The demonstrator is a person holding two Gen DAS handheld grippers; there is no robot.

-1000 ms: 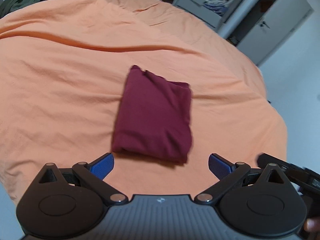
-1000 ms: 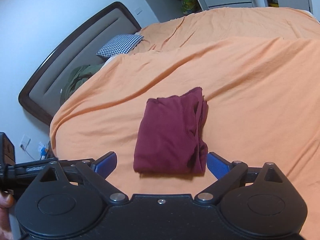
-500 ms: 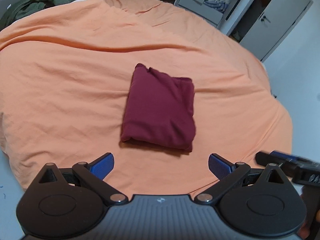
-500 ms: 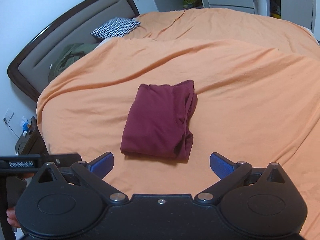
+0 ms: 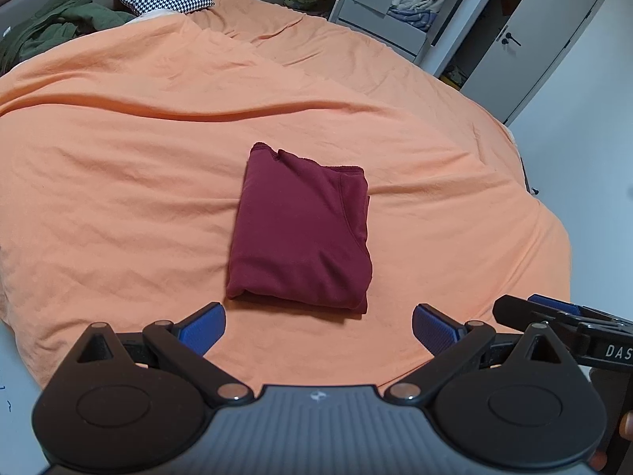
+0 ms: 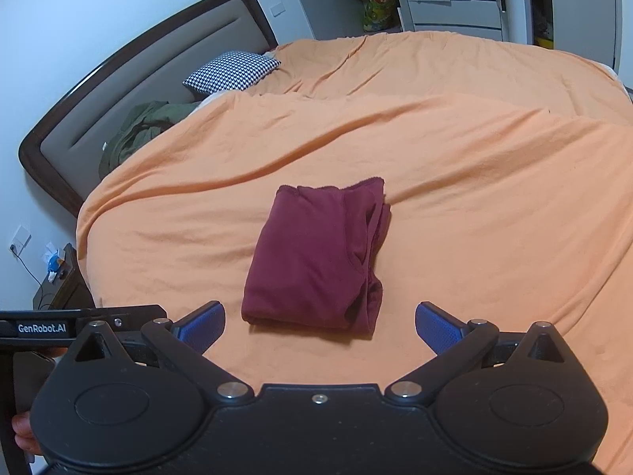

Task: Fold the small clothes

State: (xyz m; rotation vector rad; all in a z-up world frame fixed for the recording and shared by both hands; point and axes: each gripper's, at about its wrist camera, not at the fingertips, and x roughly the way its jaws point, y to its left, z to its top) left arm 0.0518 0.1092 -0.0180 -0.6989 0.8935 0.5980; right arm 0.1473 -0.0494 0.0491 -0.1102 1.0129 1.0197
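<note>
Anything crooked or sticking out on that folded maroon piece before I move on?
Mostly neat. The maroon garment lies folded on the orange bedspread, but its right-side layers are uneven and bunched. Both grippers are open and clear.

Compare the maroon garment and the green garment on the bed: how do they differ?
The maroon garment is folded into a flat rectangle; the green garment is a crumpled heap. The maroon garment lies mid-bed in front of both open grippers; the green garment lies by the headboard, near the checked pillow. Neither is being held.
</note>
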